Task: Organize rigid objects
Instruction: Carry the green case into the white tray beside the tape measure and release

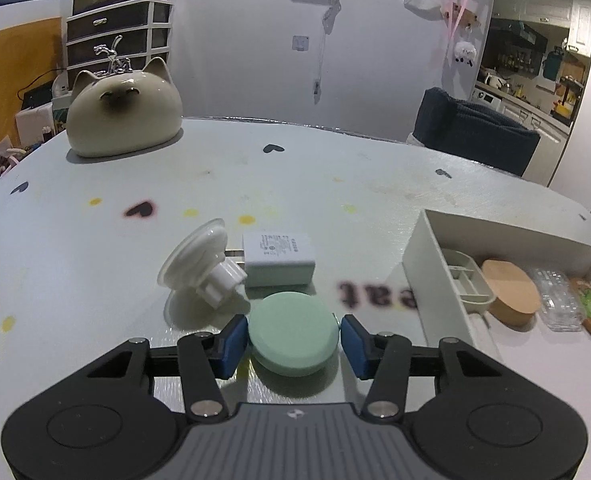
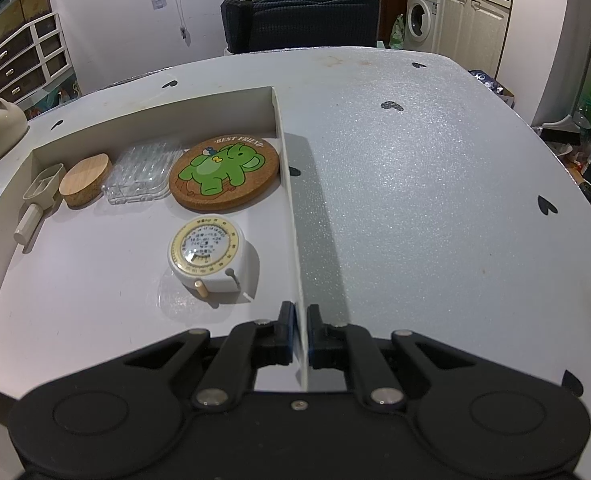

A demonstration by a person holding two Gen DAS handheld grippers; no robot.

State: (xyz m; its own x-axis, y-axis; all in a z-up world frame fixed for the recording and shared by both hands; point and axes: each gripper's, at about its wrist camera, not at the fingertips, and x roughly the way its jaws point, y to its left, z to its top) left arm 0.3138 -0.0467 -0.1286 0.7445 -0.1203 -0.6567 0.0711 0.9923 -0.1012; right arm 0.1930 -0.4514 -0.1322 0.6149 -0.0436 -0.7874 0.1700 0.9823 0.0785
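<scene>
While the green round case (image 1: 294,334) sits between its spread pads, left gripper (image 1: 294,340) unclenched | right gripper (image 2: 301,332) clamps tray (image 2: 291,200) right wall.

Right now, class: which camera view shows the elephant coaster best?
The right wrist view: the elephant coaster lies face-up and whole inside the white tray. The left wrist view catches only a foreshortened sliver at the frame's right edge.

Left gripper (image 1: 294,340) jaws spread wide — right gripper (image 2: 302,334) jaws pinched nearly closed.
</scene>
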